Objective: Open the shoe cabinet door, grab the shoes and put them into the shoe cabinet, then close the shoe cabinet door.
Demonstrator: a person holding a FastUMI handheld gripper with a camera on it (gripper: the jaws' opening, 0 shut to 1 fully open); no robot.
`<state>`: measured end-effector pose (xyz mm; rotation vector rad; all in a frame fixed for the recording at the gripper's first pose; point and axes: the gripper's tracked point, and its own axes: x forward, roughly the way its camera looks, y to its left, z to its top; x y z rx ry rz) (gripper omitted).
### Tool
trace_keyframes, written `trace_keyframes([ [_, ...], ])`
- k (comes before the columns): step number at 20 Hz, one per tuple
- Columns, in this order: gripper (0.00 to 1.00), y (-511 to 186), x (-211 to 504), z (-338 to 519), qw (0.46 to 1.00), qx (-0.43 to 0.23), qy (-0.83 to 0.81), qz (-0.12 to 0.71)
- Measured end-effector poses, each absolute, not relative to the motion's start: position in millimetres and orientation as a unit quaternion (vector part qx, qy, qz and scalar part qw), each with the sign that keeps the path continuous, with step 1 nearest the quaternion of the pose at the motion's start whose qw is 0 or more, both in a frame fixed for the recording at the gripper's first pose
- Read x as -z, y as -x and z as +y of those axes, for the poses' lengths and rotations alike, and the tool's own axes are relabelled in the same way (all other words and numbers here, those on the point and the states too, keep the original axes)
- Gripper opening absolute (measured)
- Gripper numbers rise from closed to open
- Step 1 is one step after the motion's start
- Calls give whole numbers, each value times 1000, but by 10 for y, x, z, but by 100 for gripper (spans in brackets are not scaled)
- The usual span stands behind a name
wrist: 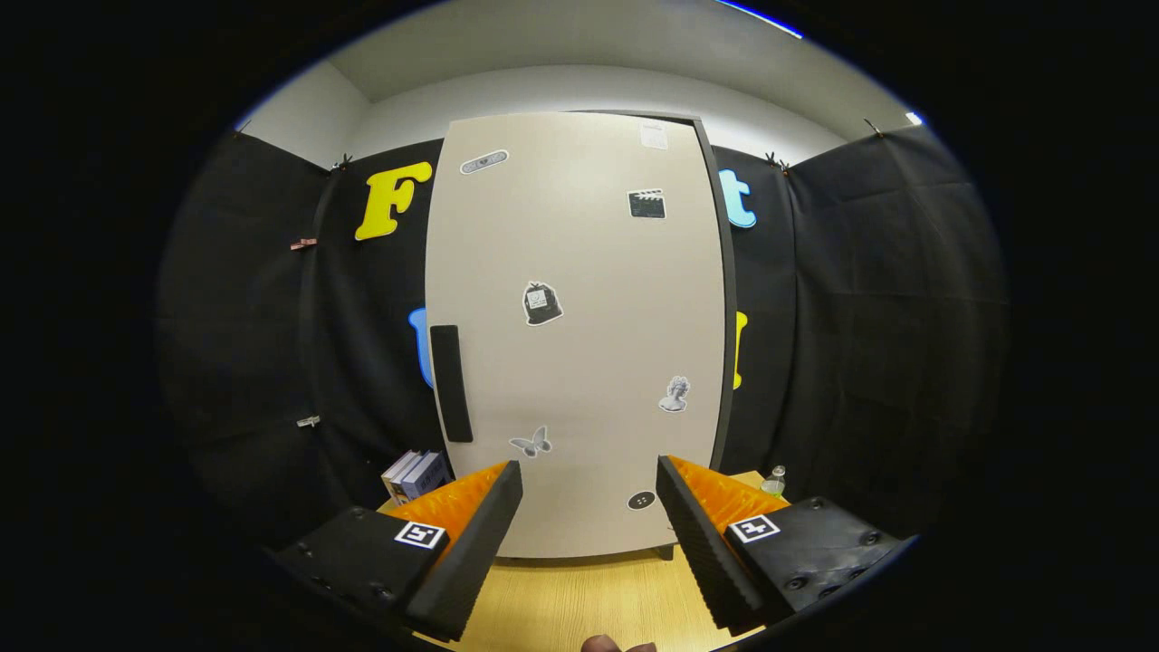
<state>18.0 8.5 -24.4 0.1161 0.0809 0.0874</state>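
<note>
Shoe cabinet [579, 335] stood upright on the wooden table [589, 607], door flush and shut, its dark handle [450, 382] on the edge beyond the left finger. Gripper [589, 507] faced the door squarely, fingers spread wide, grasping nothing. Shut door fits either a job ahead or a job completed. Books [415, 473] and 1 bottle [774, 480] flanked the cabinet.
</note>
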Motion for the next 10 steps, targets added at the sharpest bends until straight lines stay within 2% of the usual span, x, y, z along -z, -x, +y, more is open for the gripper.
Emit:
trace_keyframes([
  [10, 97, -214, 304, 79, 996, -44, -59, 44],
])
